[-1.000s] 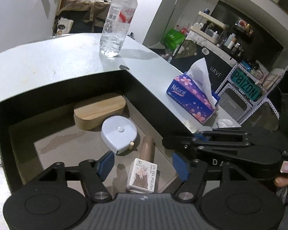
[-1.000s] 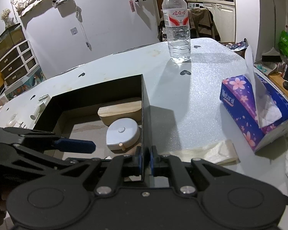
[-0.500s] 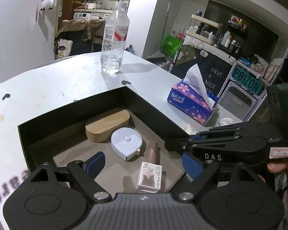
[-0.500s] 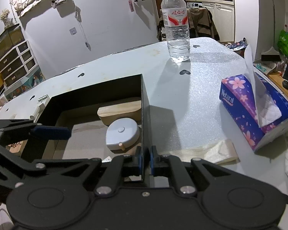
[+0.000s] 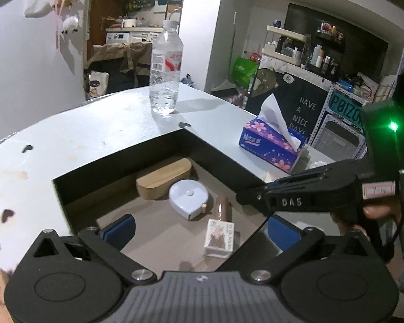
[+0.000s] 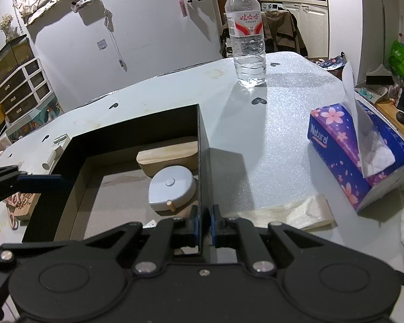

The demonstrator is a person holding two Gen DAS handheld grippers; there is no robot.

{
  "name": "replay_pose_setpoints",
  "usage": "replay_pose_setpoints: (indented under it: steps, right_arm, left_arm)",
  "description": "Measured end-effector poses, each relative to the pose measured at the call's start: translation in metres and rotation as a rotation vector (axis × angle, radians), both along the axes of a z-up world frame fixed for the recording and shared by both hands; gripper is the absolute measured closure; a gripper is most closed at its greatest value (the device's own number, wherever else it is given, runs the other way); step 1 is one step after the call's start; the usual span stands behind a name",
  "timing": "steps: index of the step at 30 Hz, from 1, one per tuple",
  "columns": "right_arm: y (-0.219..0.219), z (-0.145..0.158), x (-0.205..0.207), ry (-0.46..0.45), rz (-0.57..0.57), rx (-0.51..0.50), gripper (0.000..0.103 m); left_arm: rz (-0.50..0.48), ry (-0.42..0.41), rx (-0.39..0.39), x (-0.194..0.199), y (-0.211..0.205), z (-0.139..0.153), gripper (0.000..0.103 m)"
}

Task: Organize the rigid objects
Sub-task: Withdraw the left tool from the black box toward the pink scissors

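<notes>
A black open box (image 5: 121, 167) stands on the pale table. On its floor lie a wooden block (image 5: 163, 181), a pale blue tape measure (image 5: 188, 197), a brown tube (image 5: 222, 210) and a small nail polish carton (image 5: 219, 238). My left gripper (image 5: 202, 231) hovers over the box's near end with its jaws still opening. The carton lies below, between the blue pads (image 5: 121, 228), and neither pad touches it. My right gripper (image 6: 203, 223) is shut on the box's right wall (image 6: 202, 161). The block (image 6: 167, 156) and tape measure (image 6: 171, 188) show just beyond it.
A water bottle (image 6: 246, 40) stands at the table's far side, and a purple tissue box (image 6: 355, 156) sits to the right. A folded paper strip (image 6: 296, 212) lies beside the box wall. A carved wooden piece (image 6: 18, 204) rests left of the box.
My left gripper's jaws have spread much wider and it has drawn back and upward from the box. The carton stays on the box floor. The right gripper has not moved.
</notes>
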State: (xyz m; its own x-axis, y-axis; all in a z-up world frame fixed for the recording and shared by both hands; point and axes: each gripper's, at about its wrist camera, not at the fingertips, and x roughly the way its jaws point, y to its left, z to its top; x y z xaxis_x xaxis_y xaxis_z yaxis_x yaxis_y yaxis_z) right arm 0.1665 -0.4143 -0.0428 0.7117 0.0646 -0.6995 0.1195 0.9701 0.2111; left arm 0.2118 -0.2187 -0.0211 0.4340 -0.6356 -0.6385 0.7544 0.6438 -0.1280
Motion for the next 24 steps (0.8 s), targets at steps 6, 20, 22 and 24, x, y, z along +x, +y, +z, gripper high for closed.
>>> replay_pose_setpoints:
  steps: [6, 20, 22, 24]
  right_arm:
    - [-0.001, 0.000, 0.000, 0.000, 0.001, -0.002, 0.094]
    - [-0.001, 0.000, 0.000, 0.000, 0.008, -0.005, 0.094]
    - [-0.001, 0.000, 0.000, 0.000, 0.009, -0.004, 0.094]
    - [-0.001, 0.000, 0.000, 0.000, 0.010, -0.006, 0.094]
  left_arm:
    - [0.050, -0.028, -0.007, -0.012, 0.031, -0.003, 0.000]
    - [0.319, -0.005, -0.042, -0.016, 0.124, -0.022, 0.000]
    - [0.381, -0.007, -0.042, -0.017, 0.135, -0.023, 0.000]
    - [0.430, -0.018, -0.031, -0.017, 0.146, -0.023, 0.000]
